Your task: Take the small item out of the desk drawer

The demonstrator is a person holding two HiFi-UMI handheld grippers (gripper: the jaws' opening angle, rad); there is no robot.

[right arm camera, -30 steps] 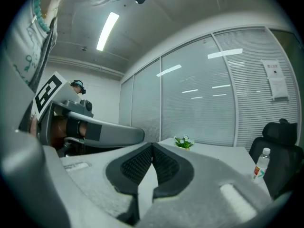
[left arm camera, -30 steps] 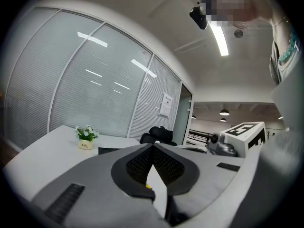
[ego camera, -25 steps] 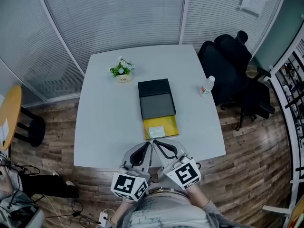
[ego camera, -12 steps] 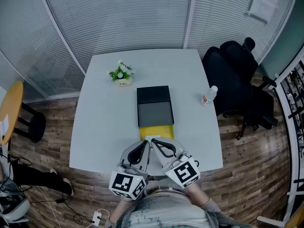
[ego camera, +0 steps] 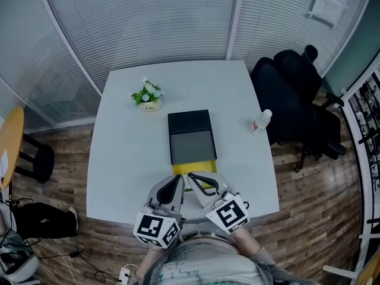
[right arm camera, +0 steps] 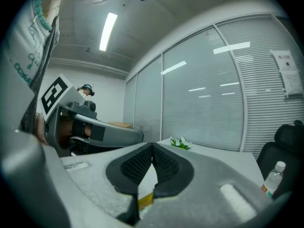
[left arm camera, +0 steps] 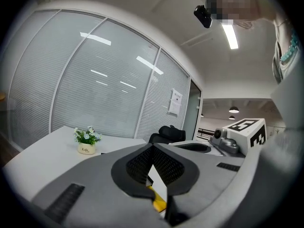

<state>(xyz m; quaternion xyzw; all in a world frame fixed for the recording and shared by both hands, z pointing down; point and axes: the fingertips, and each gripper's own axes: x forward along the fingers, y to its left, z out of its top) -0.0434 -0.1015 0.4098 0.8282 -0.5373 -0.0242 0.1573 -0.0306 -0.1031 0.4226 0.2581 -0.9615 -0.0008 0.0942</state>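
A black desk drawer unit lies mid-table with its yellow drawer pulled out toward me. My left gripper and right gripper hover side by side over the drawer's near end, both shut with nothing between the fingers. They cover the small item, so it is hidden. In the left gripper view the left gripper has its tips touching, with a yellow strip of drawer below. The right gripper shows the same in its own view, with the drawer's yellow under the gap.
The white table also carries a small potted plant at the back left and a water bottle near the right edge. A black office chair stands to the right. A round stool is on the left floor.
Both grippers have moved forward over the open yellow drawer. They now cover its near part and the pale small item that showed inside it earlier. Both stayed shut.
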